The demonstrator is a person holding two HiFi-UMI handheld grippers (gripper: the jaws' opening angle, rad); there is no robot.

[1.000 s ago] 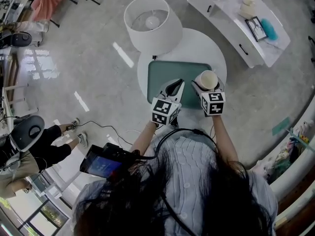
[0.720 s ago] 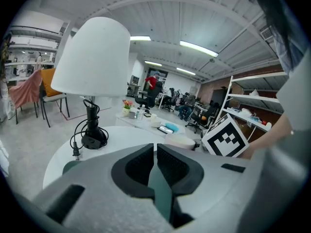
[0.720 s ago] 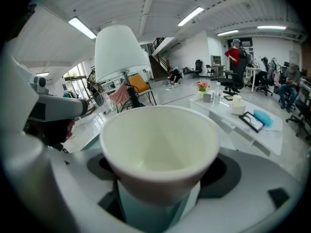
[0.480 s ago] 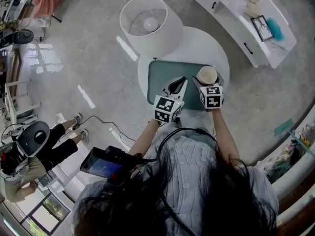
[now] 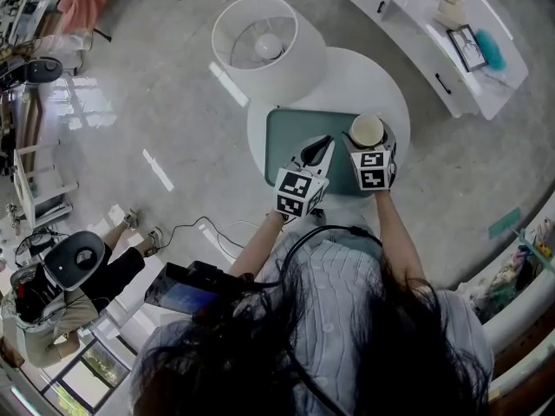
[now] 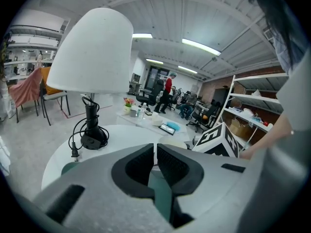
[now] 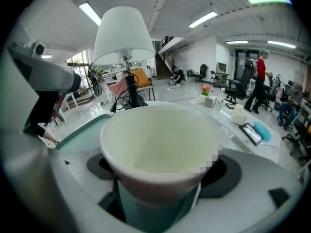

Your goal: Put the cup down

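A cream paper cup (image 5: 367,130) (image 7: 158,144) stands upright and empty between the jaws of my right gripper (image 5: 368,139) (image 7: 160,178), which is shut on it. It hangs over the right part of a teal mat (image 5: 295,137) on the round white table (image 5: 364,81); I cannot tell whether its base touches the mat. My left gripper (image 5: 318,148) (image 6: 155,152) is just left of it over the mat, jaws shut with nothing between them.
A white table lamp (image 5: 257,37) (image 6: 92,57) stands at the table's far left with its cord and plug (image 6: 74,152) lying on the tabletop. A long white bench (image 5: 434,33) with a picture frame and small items lies beyond to the right.
The view has shifted a little. Both grippers keep nearly the same places over the mat, with the cup still held.
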